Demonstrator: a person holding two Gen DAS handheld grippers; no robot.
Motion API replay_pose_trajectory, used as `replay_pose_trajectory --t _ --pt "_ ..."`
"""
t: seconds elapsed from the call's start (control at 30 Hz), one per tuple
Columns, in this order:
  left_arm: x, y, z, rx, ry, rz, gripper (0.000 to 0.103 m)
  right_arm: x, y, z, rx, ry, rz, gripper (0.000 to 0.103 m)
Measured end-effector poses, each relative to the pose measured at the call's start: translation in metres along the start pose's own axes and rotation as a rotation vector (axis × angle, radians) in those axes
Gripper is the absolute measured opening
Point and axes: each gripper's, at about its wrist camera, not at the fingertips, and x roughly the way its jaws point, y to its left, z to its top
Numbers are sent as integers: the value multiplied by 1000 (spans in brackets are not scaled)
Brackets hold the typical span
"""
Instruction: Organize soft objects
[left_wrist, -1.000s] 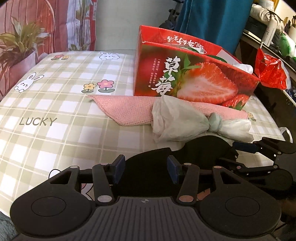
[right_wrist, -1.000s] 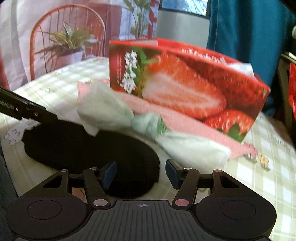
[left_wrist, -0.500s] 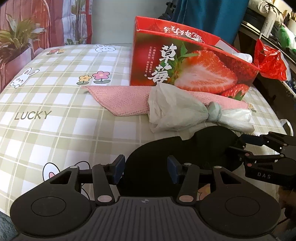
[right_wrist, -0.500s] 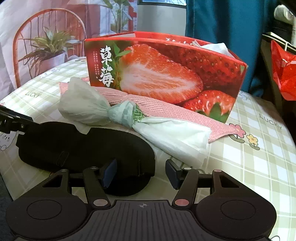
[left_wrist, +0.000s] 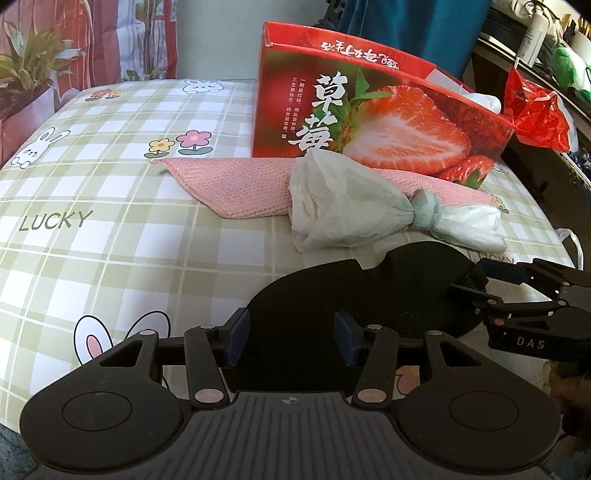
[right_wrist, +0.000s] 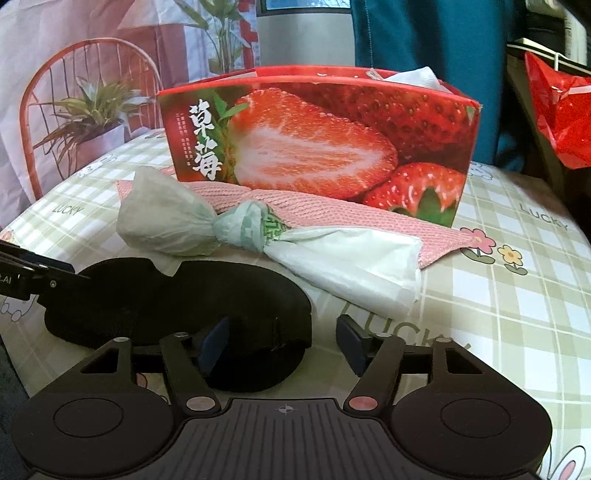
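A black eye mask (left_wrist: 369, 291) lies flat at the table's near edge; it also shows in the right wrist view (right_wrist: 177, 299). Behind it lie a knotted white plastic bag (left_wrist: 351, 203) (right_wrist: 258, 236) and a pink cloth (left_wrist: 236, 184) (right_wrist: 332, 210), in front of a red strawberry box (left_wrist: 369, 122) (right_wrist: 317, 136). My left gripper (left_wrist: 291, 336) is open, its jaws over the mask's left end. My right gripper (right_wrist: 284, 339) is open, with its left finger over the mask's right end. It also shows in the left wrist view (left_wrist: 491, 280).
The table has a green checked cloth (left_wrist: 110, 236) with rabbits and flowers. White tissue (right_wrist: 413, 75) sticks out of the box. A red plastic bag (left_wrist: 535, 110) hangs at the right. A potted plant and chair stand at the back left.
Both grippers have drawn back and lifted slightly, so more of the table shows. The right gripper swung to face the box squarely. The mask, bag and cloth have not moved.
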Motion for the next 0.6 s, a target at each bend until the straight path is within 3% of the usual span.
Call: replay_pose_trajectory --t 0.23,0.43,0.5,0.6 --pt "4 -2 -1 25 -3 4 52 3 6 -2 -22 -4 5 76" --pt "7 -3 -1 45 -17 10 52 7 10 -3 -45 0 19 90" --pt "8 -3 0 47 -19 13 52 9 11 -2 -48 10 20 103" --pt "10 -3 1 54 -18 16 52 11 16 -4 -67 16 1 103"
